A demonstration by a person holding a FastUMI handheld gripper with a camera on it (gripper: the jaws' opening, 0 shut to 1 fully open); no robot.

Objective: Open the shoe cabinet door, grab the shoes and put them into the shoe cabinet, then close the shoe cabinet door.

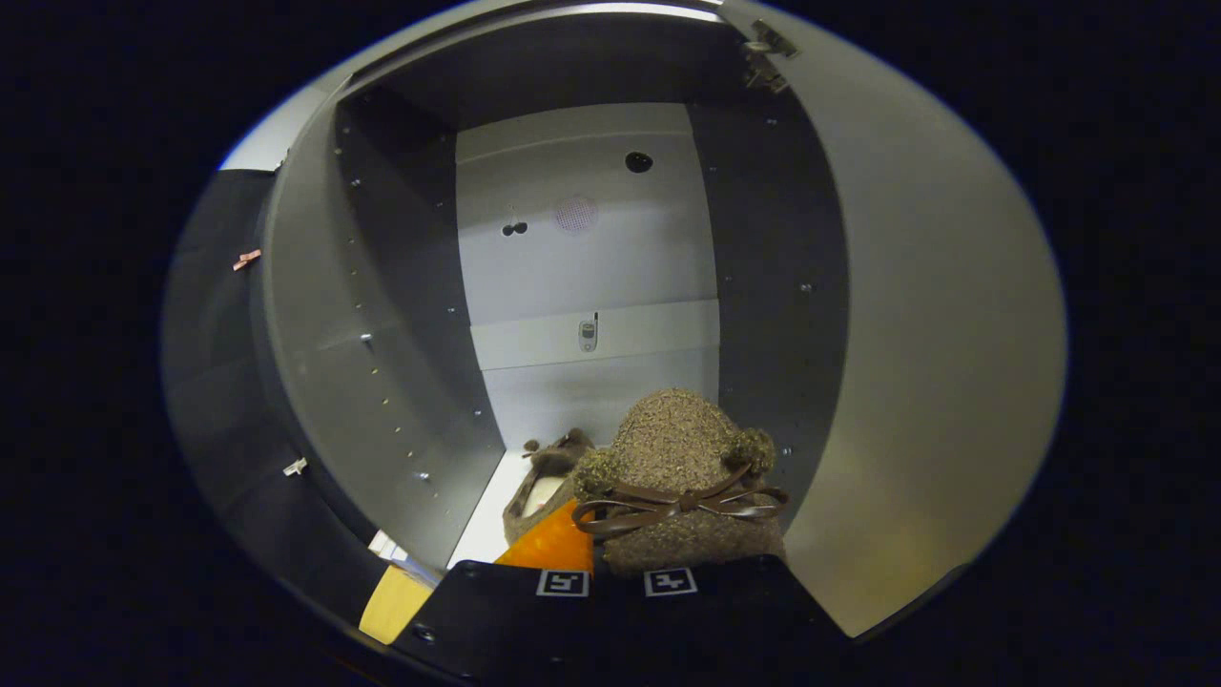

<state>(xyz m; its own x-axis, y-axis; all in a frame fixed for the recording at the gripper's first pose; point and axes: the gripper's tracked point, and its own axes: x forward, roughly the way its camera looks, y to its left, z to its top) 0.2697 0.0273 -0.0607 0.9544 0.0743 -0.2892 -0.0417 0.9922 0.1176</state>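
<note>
**Brown shoe at the fingers, inside the open cabinet**

The gripper (616, 578) points into the shoe cabinet (382, 363), whose interior has dark side walls and a pale back panel; the cabinet door (935, 363) stands swung wide open on the right, its hinge (766, 55) visible at the top corner; a brown woolly shoe (682, 477) sits directly ahead of the fingers, toe pointing away into the cabinet, with a dark bow (679, 504) across its top and two small pom-poms at either side of that bow; the heel end of this shoe meets the front of the gripper, just above two square markers on the fingers; whether both fingers press on the shoe or merely rest beneath it cannot be told, since the tips are hidden under the shoe and the gap between them is not visible; a bright orange wedge (555, 546) shows just left of the shoe, touching it, at the gripper's front; a second brown shoe (542, 485) lies further in and to the left, on the pale cabinet floor (482, 534), close beside the first one; the back panel carries a round dark hole (638, 162) near the top, a small pair of holes lower left of it, and a horizontal rail with a small fitting (588, 335) at its middle; a yellowish wooden piece (393, 603) shows below the cabinet's left wall.
</note>
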